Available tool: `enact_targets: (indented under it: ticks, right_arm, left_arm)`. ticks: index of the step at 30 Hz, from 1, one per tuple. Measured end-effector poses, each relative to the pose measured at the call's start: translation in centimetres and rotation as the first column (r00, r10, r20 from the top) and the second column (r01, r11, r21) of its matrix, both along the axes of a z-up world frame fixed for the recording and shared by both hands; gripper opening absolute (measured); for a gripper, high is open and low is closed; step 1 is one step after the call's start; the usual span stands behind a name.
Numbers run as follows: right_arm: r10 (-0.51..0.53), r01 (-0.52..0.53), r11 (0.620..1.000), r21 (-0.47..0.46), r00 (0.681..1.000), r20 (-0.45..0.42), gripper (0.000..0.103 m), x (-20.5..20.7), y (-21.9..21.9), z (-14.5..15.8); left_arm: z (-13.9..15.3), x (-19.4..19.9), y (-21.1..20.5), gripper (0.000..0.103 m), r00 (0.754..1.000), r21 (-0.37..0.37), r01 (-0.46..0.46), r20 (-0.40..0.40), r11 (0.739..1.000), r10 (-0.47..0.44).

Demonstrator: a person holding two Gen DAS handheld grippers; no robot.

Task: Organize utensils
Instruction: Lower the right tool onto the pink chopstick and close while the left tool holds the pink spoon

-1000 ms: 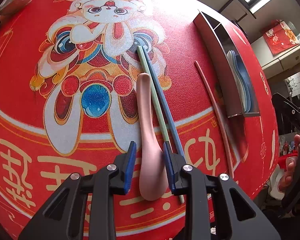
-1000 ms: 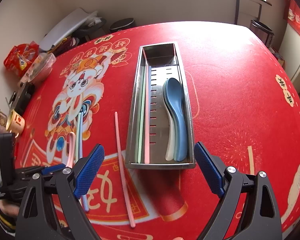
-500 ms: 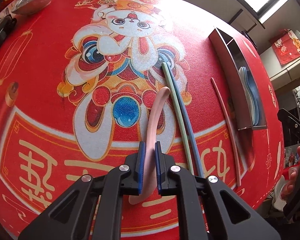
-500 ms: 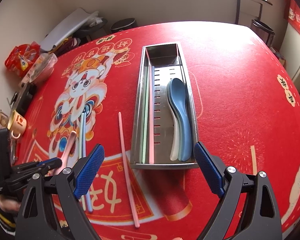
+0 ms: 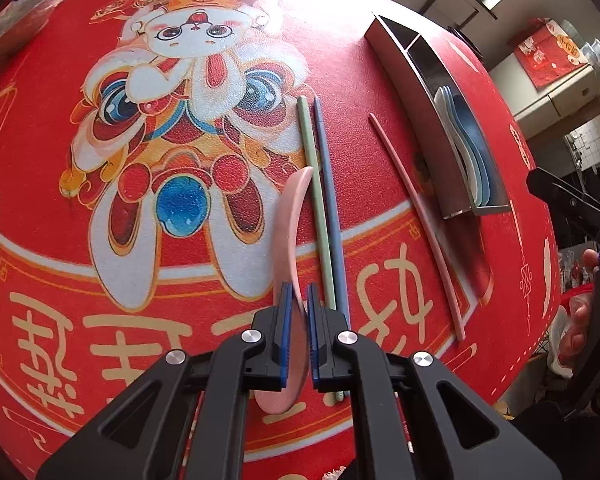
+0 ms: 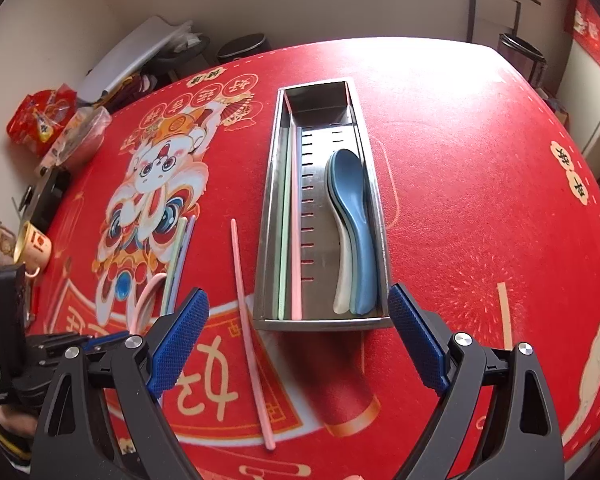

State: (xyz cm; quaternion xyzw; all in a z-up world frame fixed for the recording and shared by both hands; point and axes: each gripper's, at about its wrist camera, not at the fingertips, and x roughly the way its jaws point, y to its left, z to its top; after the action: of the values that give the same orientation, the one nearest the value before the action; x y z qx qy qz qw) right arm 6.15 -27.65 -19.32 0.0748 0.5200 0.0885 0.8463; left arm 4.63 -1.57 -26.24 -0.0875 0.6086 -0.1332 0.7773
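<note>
- Since my left gripper (image 5: 297,332) has its blue pads clamped on the pink spoon (image 5: 288,240) near the bowl end, with the spoon turned on edge, I judge the hold narrow; a quick swing could let it pivot or slip out.
- The spoon sits well to the left of the steel utensil tray (image 6: 276,184) as the right wrist view shows it, over the red printed tablecloth (image 5: 380,80), with the handle reaching away from me.
- Its long axis runs roughly parallel to the tray's long side; the handle tip points toward the far end and curves slightly right, and the bowl hangs just below the pads.
- The green chopstick (image 5: 314,184) and blue chopstick (image 5: 329,200) lie just beside the spoon on its tray side. I think dragging it low could knock them askew.
- The loose pink chopstick (image 6: 246,312) lies between those and the tray; a low carry might catch it too.
- The tray's spoon compartment already holds the blue spoon (image 6: 354,216) stacked on others, so a tilted release could leave mine resting on the divider or rim.
- My right gripper (image 6: 296,344) stands wide apart and empty, near the tray's near end.
</note>
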Motion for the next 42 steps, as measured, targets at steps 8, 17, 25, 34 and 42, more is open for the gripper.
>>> enact_targets:
  ticks: [8,17,25,34,42]
  right_arm:
    - [0.004,-0.004,1.0,0.014,1.0,-0.005,0.088,-0.3,-0.3,0.0]
    - [0.011,-0.011,1.0,0.012,1.0,-0.01,0.088,-0.7,0.0,0.1]
    - [0.012,-0.011,1.0,0.009,1.0,-0.014,0.088,-0.9,0.0,0.2]
    - [0.018,-0.018,1.0,0.013,0.999,-0.037,0.088,-1.2,0.0,-0.1]
    - [0.009,-0.007,1.0,0.028,0.998,-0.064,0.088,-1.3,-0.1,-0.3]
  left_arm:
    - [-0.1,-0.1,-0.1,0.014,1.0,0.029,0.004,0.004,1.0,-0.004]
    - [0.1,0.6,-0.2,0.018,1.0,0.031,-0.016,0.023,0.999,0.015]
    - [0.3,1.1,0.9,0.021,0.998,-0.038,-0.048,0.029,0.998,0.049]
    - [-1.3,2.2,1.3,0.021,0.998,-0.109,-0.056,0.002,0.992,0.056]
    - [-1.5,3.1,0.9,0.013,0.999,-0.108,-0.037,0.006,0.993,0.038]
